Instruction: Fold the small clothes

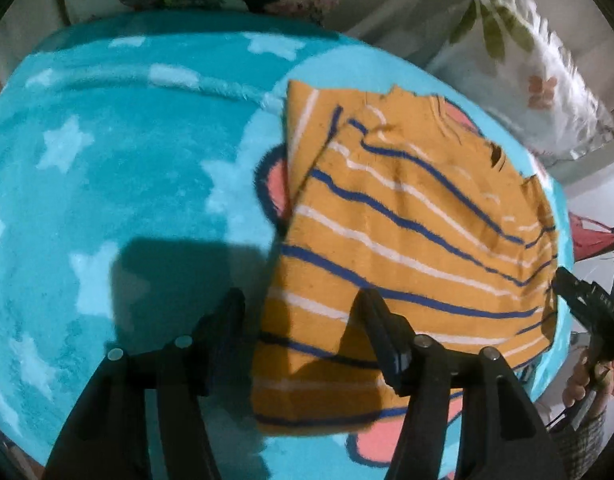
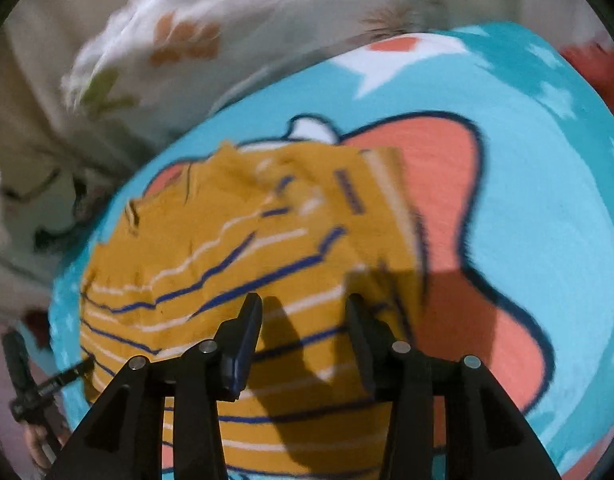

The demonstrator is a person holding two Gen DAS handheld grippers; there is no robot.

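A small mustard-yellow shirt with blue and white stripes lies partly folded on a turquoise star-patterned blanket. My left gripper is open and empty, hovering over the shirt's near left edge. The right gripper shows at the shirt's right edge in the left wrist view. In the right wrist view the shirt fills the centre and my right gripper is open and empty above its near part. The left gripper shows at the shirt's left edge there.
A white floral pillow lies beyond the blanket's far right edge and also shows in the right wrist view. The blanket carries a pink and dark-blue cartoon print. A red object sits off the blanket's right side.
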